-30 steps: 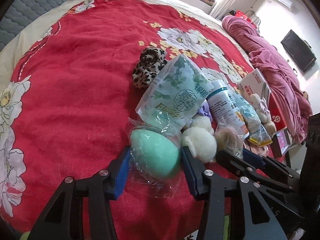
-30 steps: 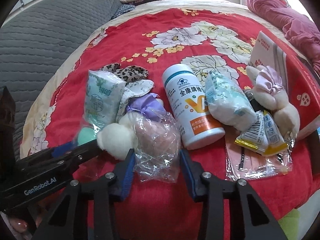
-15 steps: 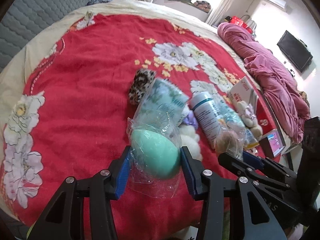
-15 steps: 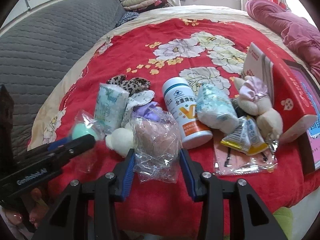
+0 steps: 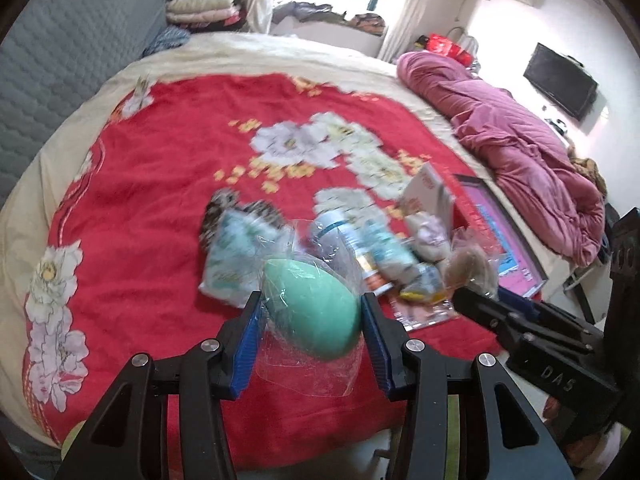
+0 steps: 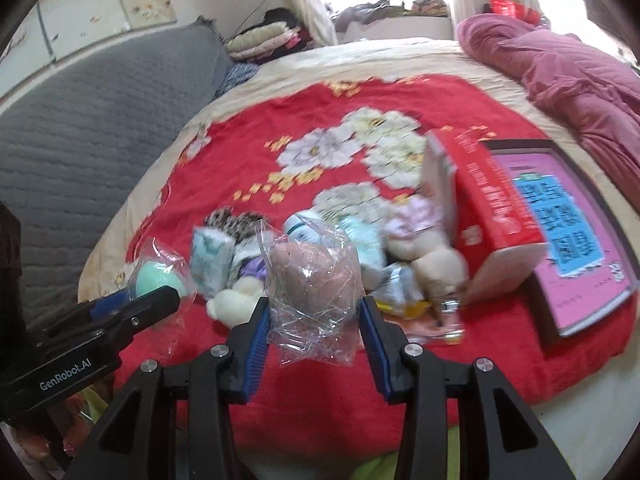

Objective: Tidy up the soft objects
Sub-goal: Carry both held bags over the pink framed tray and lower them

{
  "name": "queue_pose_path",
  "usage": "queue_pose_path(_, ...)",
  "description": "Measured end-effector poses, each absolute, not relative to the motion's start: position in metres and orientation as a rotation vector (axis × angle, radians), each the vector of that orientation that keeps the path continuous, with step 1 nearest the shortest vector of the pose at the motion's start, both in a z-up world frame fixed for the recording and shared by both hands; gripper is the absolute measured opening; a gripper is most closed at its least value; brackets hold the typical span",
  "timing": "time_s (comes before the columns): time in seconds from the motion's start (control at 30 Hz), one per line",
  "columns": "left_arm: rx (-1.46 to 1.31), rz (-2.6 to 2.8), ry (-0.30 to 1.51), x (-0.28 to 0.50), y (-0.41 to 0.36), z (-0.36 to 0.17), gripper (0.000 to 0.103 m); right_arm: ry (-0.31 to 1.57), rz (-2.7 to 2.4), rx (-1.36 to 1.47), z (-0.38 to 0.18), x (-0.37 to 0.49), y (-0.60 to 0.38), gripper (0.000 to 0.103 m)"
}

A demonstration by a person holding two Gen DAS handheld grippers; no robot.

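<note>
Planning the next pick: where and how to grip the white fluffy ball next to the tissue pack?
Grip the white fluffy ball across its round middle, coming from above and the near bed edge: that side is open red blanket, while the tissue pack and purple item crowd its far side. It looks soft, so a light squeeze should hold. Both grippers are occupied now.

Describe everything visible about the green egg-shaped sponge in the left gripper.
The green sponge is a smooth, matte mint-green egg that looks like soft foam, sealed in a clear, crinkly plastic bag whose loose edges stick out above and below it. It sits between the blue pads of the left gripper, which press its sides through the plastic, narrow end pointing away from the camera. It appears lifted off the red floral blanket, apart from the pile of items behind. The right wrist view shows it too.
</note>
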State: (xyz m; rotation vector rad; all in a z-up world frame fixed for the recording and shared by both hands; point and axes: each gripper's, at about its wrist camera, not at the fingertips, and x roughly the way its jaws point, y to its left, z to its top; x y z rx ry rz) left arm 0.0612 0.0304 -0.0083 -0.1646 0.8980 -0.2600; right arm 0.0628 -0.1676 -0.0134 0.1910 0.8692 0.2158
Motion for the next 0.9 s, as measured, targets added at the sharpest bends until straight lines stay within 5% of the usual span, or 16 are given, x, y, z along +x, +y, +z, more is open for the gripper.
queue_pose_path(0.9, 0.007, -0.516, 0.813, 0.048, -0.148, 0.075, 0.049, 0.745, -0.034, 0.258, 0.057, 0.015, -0.329, 0.044)
